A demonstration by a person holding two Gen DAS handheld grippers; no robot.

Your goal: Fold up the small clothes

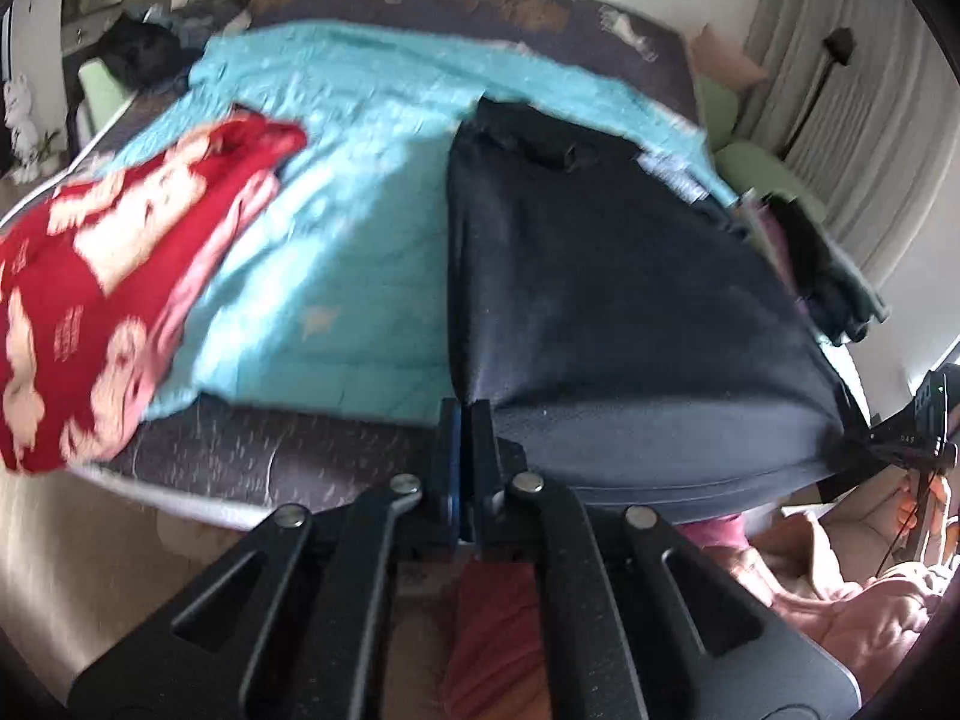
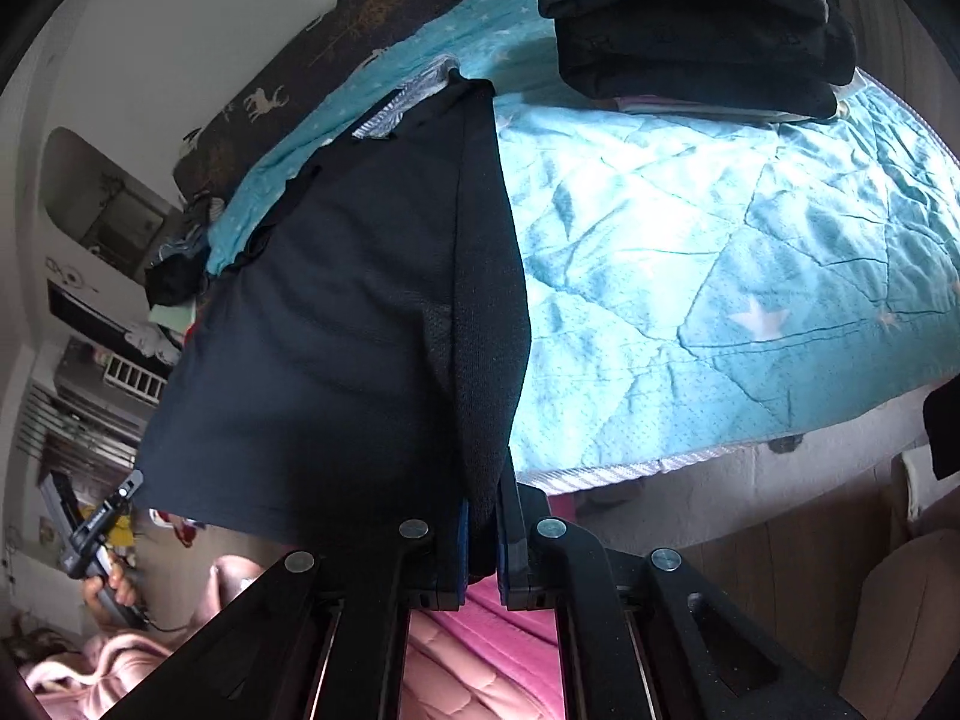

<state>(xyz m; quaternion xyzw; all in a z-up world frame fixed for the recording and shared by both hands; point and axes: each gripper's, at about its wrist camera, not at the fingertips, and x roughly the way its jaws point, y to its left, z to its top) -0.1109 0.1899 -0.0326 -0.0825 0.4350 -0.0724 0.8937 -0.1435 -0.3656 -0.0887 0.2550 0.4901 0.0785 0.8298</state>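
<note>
I am holding my left hand-held gripper [image 1: 463, 420] pinched tight on the near left corner of a dark navy, fine-mesh fabric garment [image 1: 600, 300], and my right hand-held gripper [image 2: 480, 516] clamped on its near right corner, where a folded edge is bunching between the pads. The garment is stretching between them, its near hem lifted off the bed, its far end lying on the turquoise quilted blanket with pale stars [image 2: 720, 252]. To the right of the garment the blanket is lying bare up to its striped edge. To the left a red cloth with cream figures [image 1: 102, 300] is hanging over the bed's side, apart from the garment. A stack of folded black clothes [image 2: 696, 30] is sitting at the blanket's far right. The left view is blurring, so the garment's far end is hard to make out.
</note>
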